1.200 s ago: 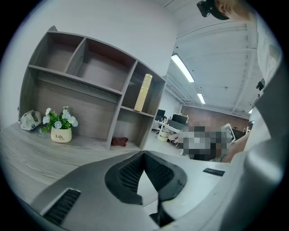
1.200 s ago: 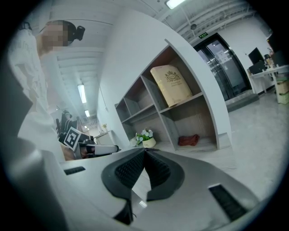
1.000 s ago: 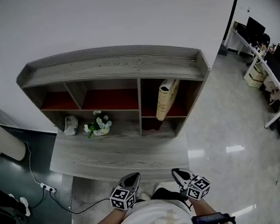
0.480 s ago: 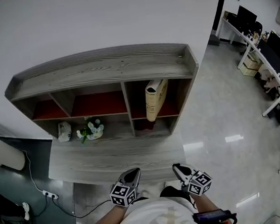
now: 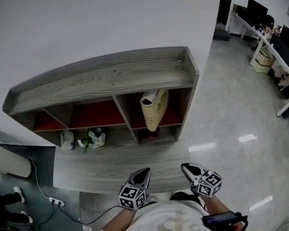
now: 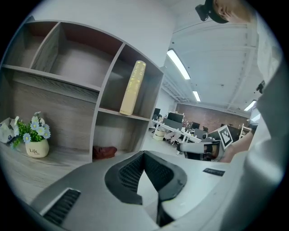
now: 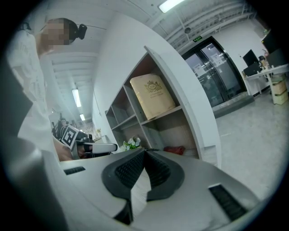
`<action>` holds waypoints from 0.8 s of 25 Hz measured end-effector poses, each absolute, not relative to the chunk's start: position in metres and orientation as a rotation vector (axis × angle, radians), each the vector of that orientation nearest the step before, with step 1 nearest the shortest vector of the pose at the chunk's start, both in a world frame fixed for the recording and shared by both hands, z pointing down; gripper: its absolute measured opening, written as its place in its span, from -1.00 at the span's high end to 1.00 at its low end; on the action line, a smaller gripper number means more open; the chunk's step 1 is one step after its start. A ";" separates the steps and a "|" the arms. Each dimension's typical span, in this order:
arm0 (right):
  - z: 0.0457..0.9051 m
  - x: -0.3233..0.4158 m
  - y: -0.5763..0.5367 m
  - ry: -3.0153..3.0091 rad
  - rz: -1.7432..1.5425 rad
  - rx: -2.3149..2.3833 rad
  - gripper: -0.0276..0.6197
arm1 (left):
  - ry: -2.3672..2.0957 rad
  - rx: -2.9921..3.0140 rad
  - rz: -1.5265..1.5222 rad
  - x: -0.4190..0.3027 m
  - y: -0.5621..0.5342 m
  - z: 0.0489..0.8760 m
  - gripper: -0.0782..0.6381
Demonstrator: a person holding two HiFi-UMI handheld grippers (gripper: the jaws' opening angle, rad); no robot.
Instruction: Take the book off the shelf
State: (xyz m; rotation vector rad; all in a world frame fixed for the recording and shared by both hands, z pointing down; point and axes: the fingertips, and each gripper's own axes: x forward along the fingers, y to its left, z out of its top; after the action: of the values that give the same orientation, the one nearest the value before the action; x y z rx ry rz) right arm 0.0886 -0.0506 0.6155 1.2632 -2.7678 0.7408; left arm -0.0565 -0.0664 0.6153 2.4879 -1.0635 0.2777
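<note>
Both grippers are clenched with nothing between their jaws. The left gripper (image 5: 141, 176) and the right gripper (image 5: 190, 169) are held close to the person's body, side by side and pointing forward.

The tan hardcover book (image 5: 155, 109) stands well ahead of both grippers, roughly in line with the gap between them. It leans in the upper right compartment of the grey wood-grain shelf unit (image 5: 104, 75), well apart from either gripper.

In the left gripper view the book (image 6: 132, 88) sits above the closed jaw tips, slightly to their left. In the right gripper view the book (image 7: 152, 95) shows its embossed cover straight above the closed tips.
</note>
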 end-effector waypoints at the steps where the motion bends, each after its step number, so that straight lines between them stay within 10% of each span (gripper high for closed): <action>1: 0.615 0.091 -0.056 -2.773 0.741 1.257 0.90 | -1.070 2.487 0.278 -0.053 -0.071 0.613 0.76; 20: 0.608 0.108 -0.133 -2.878 0.753 1.072 0.90 | -1.170 2.451 0.283 -0.018 -0.123 0.593 0.76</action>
State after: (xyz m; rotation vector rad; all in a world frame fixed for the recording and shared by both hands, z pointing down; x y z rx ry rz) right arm 0.1081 -0.1325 0.6085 1.0720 -2.8783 0.7528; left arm -0.0177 -0.1226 0.5929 2.4514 -1.1703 0.2831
